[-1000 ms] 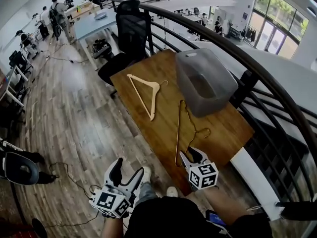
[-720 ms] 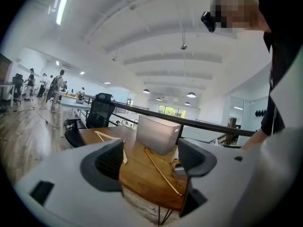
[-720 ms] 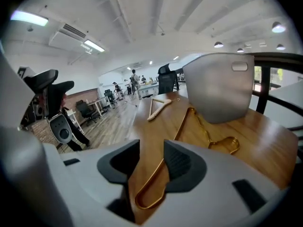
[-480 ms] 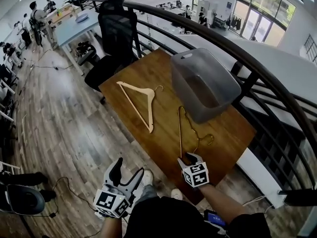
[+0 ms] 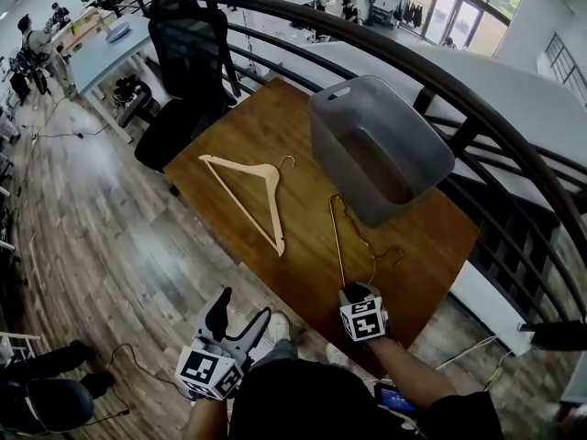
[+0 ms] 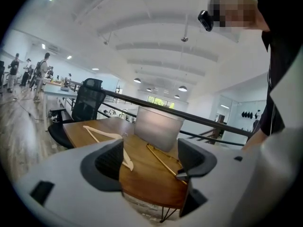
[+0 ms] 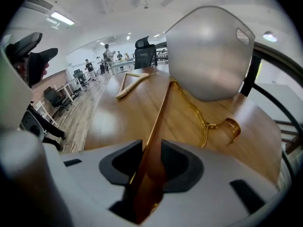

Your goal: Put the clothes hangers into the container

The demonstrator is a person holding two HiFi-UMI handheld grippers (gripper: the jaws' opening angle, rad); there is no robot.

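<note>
**Hanger pinched at its tip, container waiting.** The thin golden hanger [image 5: 337, 241] is seen clamped at its near tip by the right gripper [image 7: 151, 156]. Its jaws have just been closing and are now narrowed onto the slim bar that runs between them. The hanger is laid flat on the wooden table [image 5: 248, 126]. Its far end is just beside the near wall of the grey container [image 5: 332, 154], and its hook is curled near the container's near corner. A second, pale wooden hanger [image 5: 261, 167] is seen lying untouched, well to the container's left. The left gripper [image 5: 240, 308] is held off the table, well apart from the container, with its jaws spread wide and nothing between them. The container appears empty, so neither hanger is judged to be delivered yet.

Trouble is most likely to be caused by the grip point. With the hanger pinched at one extreme end, it can be expected to droop or pivot in the jaws once raised, and so smooth and thin a bar could be let slip. The hook could be snagged on the container's rim. The container looks light, and it could be nudged or tipped if struck by the swinging frame.
</note>
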